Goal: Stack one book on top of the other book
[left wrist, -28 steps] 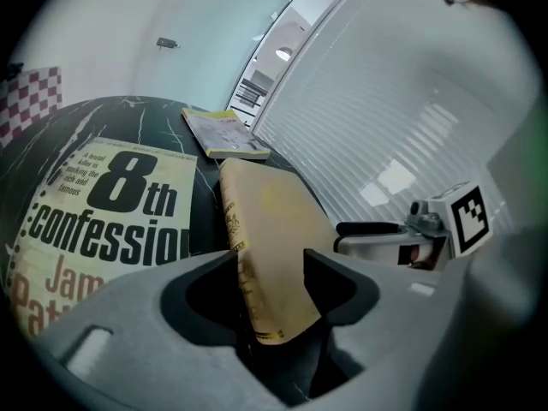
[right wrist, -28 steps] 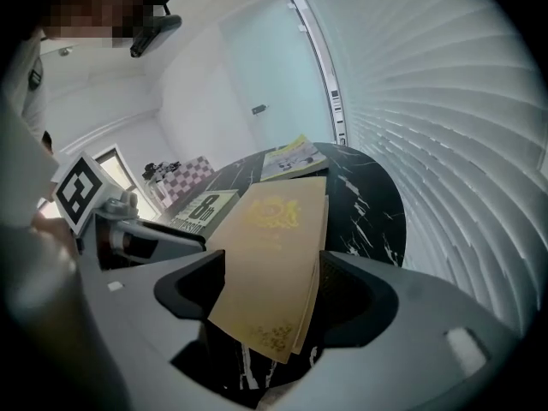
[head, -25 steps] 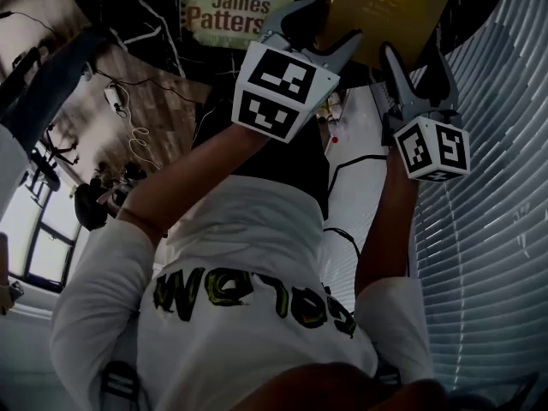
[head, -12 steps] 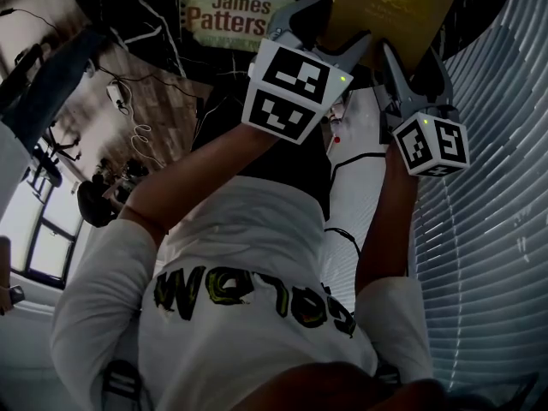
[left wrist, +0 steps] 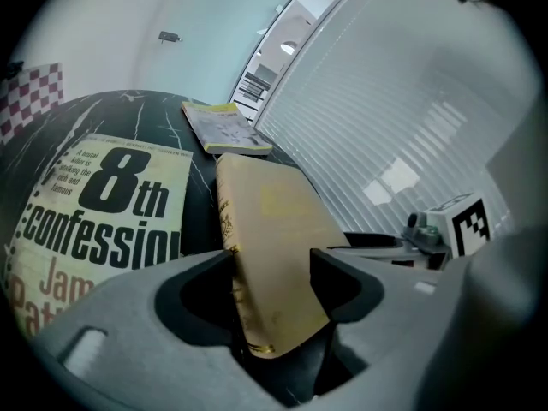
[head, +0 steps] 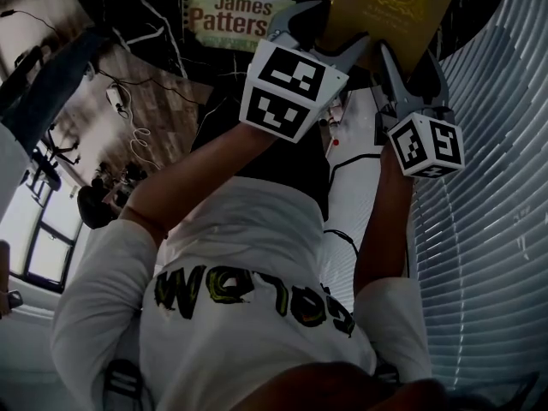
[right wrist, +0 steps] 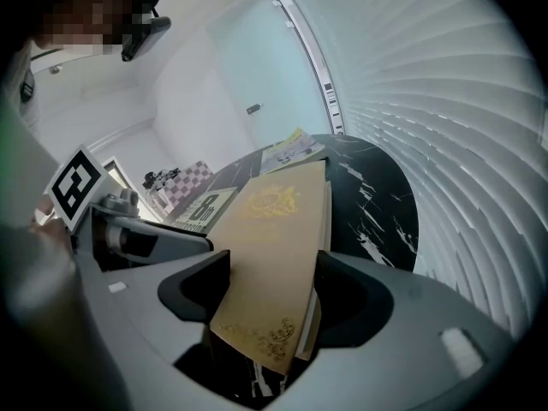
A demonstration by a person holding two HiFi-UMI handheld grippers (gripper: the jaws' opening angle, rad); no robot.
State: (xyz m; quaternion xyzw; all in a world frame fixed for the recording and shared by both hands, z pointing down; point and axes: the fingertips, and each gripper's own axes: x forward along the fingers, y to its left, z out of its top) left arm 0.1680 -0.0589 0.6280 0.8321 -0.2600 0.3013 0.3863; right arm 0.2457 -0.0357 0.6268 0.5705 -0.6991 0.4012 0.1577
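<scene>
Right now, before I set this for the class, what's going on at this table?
A person holds a gripper in each hand, and both are on the same gold book. The left gripper clamps its near end; the right gripper has just been closing its jaws, with the book between them. The book is tilted over the black table, beside the 8th Confession book, which lies flat. Not stacked yet.

Round black marble table (right wrist: 377, 197), white-veined. Thin yellow-green paper booklet (left wrist: 224, 128) lies flat near its far edge. Chequered board (left wrist: 34, 99) at the far side. White slatted blinds (right wrist: 445, 101) alongside.
</scene>
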